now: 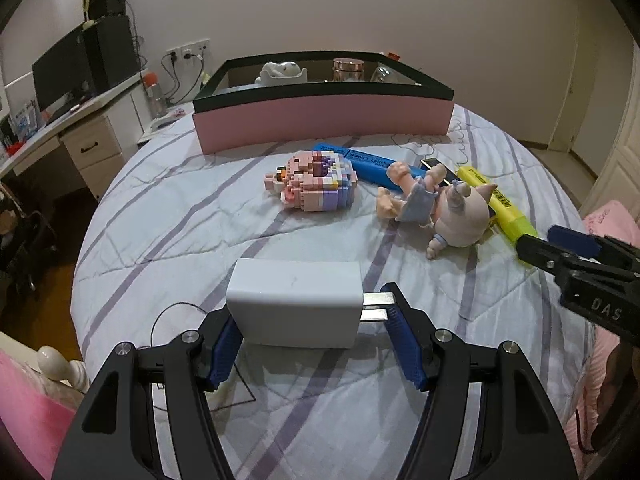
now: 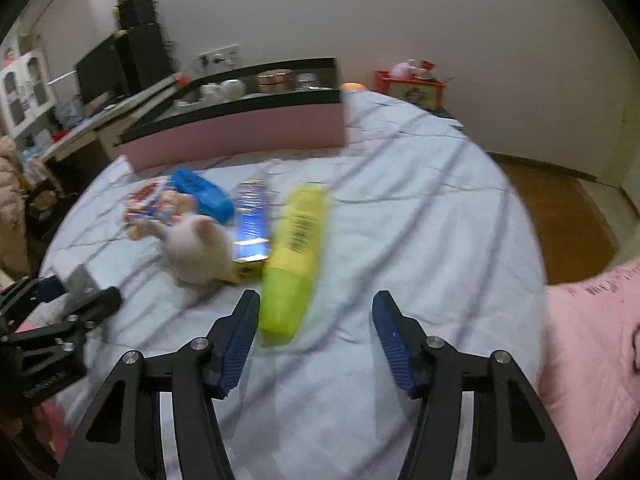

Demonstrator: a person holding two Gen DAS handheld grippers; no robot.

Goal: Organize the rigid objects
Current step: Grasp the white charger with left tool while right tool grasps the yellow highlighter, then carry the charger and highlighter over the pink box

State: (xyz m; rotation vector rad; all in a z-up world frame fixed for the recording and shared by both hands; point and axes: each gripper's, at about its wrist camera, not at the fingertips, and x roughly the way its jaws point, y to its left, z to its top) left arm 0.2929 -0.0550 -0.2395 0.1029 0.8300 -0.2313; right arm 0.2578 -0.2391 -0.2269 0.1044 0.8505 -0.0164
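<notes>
Left gripper (image 1: 310,340) jaws are clamping a white charger (image 1: 294,304) on the bed (image 1: 180,232); right gripper (image 2: 316,338) jaws are standing released beside a yellow highlighter (image 2: 294,256).

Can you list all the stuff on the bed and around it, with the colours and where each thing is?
charger plug: 1, white, near edge of the bed, between the left gripper's pads
block figure: 1, pink and purple, middle of the bed
blue highlighter: 1, blue, behind the doll
doll: 1, pale pink with blue outfit, lying on its side
yellow highlighter: 1, yellow with green cap, right of the doll
box: 1, pink with black rim, far side of the bed, items inside
bedsheet: 1, pale with purple stripes
desk: 1, white, left of the bed
left hand-held gripper: 1, black with blue pads, closed on the charger plug
right hand-held gripper: 1, black with blue pads, open by the yellow highlighter
</notes>
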